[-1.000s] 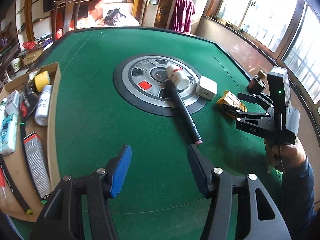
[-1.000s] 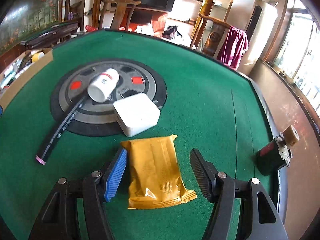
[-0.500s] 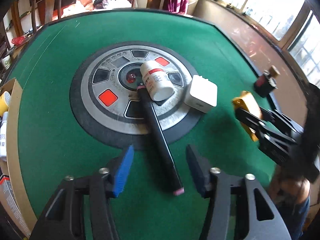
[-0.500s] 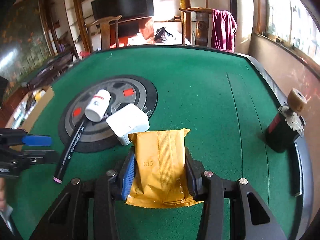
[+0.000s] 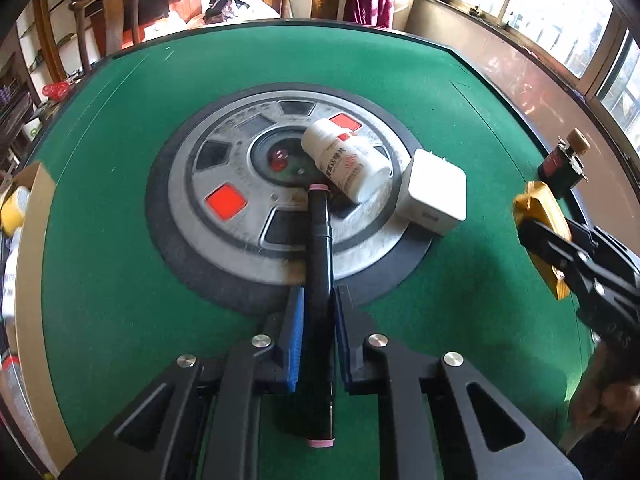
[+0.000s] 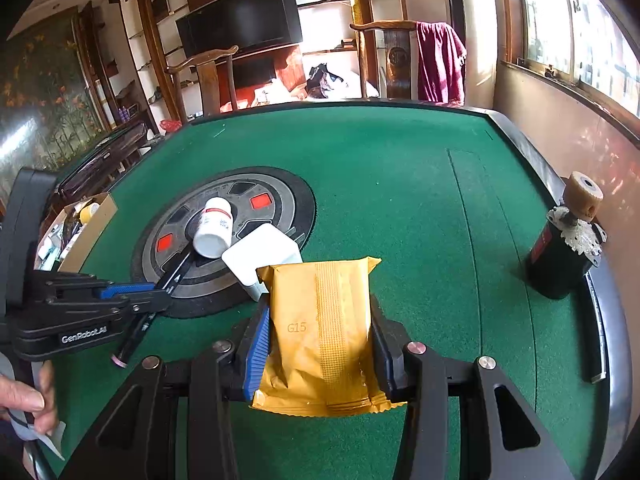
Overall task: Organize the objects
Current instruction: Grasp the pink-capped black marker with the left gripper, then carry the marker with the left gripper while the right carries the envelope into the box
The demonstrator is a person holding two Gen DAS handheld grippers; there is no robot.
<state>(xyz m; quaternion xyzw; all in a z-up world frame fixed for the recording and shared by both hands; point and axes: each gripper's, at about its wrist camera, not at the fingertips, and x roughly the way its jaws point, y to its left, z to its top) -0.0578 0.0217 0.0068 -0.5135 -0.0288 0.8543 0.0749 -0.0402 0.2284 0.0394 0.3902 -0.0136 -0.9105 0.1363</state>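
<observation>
A black marker with pink end caps (image 5: pixel 318 248) lies half on the grey round panel (image 5: pixel 240 184). My left gripper (image 5: pixel 318 300) is shut on its lower half, and the same gripper (image 6: pixel 160 296) shows at the left in the right wrist view. My right gripper (image 6: pixel 320 316) is shut on a yellow foil packet (image 6: pixel 324 312) marked G15, with a pad on each long side. That packet (image 5: pixel 538 208) shows at the right edge of the left wrist view. A white pill bottle (image 5: pixel 346 164) lies against the marker's far tip, with a white charger cube (image 5: pixel 434 196) beside it.
A cardboard box (image 5: pixel 32 240) holding several items sits at the table's left edge. A black cylinder with a cork wheel (image 6: pixel 564 256) stands on the right rim. Green felt (image 6: pixel 400 184) stretches behind the panel, with chairs beyond the far edge. A person's hand (image 6: pixel 24 396) is at lower left.
My left gripper moved forward over the marker and shut on it. My right gripper shut on the yellow packet and rolled level with it.
</observation>
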